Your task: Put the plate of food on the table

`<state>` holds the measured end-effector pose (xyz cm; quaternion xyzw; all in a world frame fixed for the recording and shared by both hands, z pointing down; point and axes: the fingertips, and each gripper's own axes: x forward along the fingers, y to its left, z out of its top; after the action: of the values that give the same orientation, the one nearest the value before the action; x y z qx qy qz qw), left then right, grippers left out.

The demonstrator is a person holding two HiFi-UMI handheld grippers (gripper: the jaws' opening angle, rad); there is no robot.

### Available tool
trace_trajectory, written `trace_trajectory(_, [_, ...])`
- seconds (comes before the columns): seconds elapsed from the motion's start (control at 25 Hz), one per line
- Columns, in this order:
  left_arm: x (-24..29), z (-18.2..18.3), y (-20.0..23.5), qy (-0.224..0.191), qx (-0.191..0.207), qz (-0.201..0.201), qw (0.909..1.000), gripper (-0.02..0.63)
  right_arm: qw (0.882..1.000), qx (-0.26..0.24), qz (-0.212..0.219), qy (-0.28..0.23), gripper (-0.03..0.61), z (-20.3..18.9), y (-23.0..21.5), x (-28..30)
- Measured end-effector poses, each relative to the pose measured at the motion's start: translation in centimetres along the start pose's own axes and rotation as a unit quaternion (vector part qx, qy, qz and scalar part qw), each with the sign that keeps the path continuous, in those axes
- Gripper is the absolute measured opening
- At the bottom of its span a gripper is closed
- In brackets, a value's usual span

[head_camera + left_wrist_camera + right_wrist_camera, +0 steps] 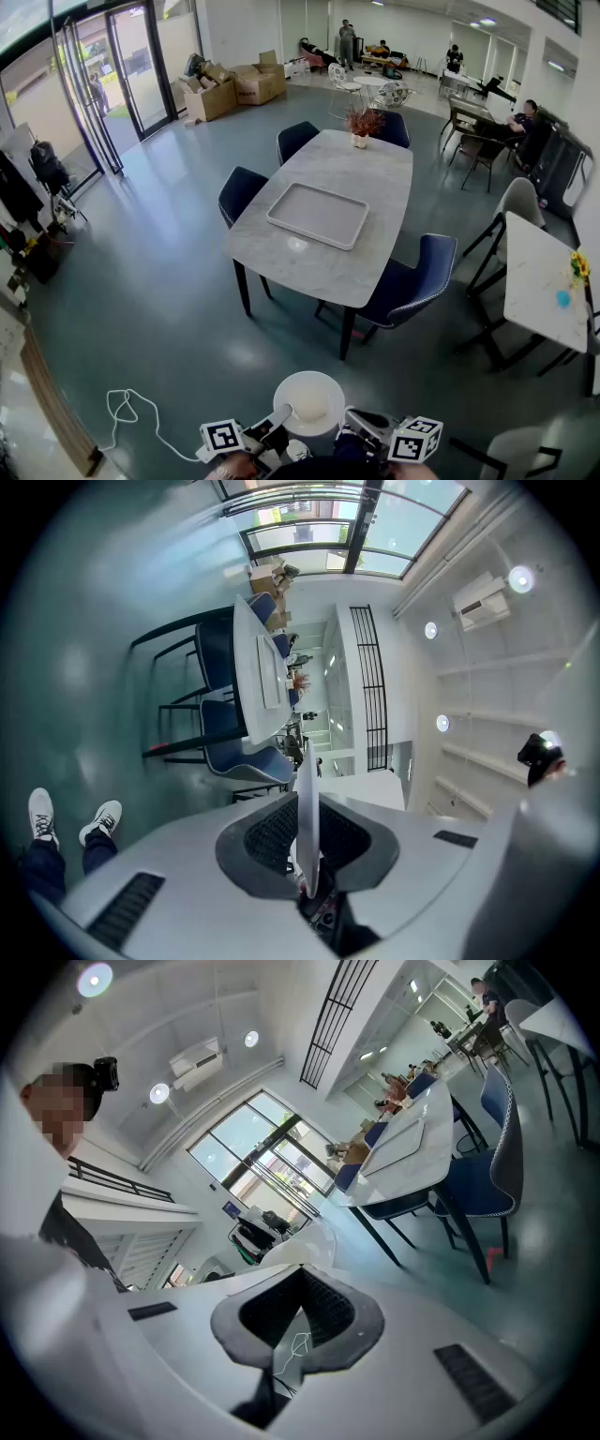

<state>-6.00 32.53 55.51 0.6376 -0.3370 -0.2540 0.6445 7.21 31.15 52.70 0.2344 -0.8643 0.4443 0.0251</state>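
Clamping plate [308, 401] between jaws: left gripper [307, 810] one rim, right gripper [300, 1274] opposite.

Bright daylight through the glass doors [141, 70]; edges fisheye-warped.

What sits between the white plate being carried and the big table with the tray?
In the head view, only bare grey floor lies between the plate and the table; a blue chair stands just right of that path.
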Motion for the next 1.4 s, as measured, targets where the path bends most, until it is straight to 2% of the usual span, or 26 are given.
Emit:
trace_trajectory(0.16, [0.5, -0.6, 0.0, 0.001, -0.004, -0.001, 1.0, 0.04, 0.999, 0.035, 0.017, -0.004, 0.011, -1.1, -0.4, -0.5])
trace_trajectory(0.48, [0.5, -0.9, -0.2, 0.001, 0.0, 0.0, 1.0, 0.04, 0.999, 0.036, 0.018, -0.01, 0.011, -1.0, -0.5, -1.0])
trace_trajectory(0.92, [2.8, -0.5, -0.5, -0.016, 0.0, 0.0, 0.9999, 0.041, 0.999, 0.022, 0.041, -0.008, 0.011, 2.4, -1.5, -1.2])
trace_trajectory(1.12, [4.6, -0.2, -1.3, -0.036, 0.004, 0.003, 0.9993, 0.04, 0.997, 0.037, 0.062, -0.003, 0.011, 4.5, -3.0, -1.6])
trace_trajectory(1.4, [8.9, 1.0, -2.0, -0.065, 0.003, 0.003, 0.9979, 0.04, 0.996, 0.026, 0.079, 0.018, 0.011, 8.1, -6.1, -1.7])
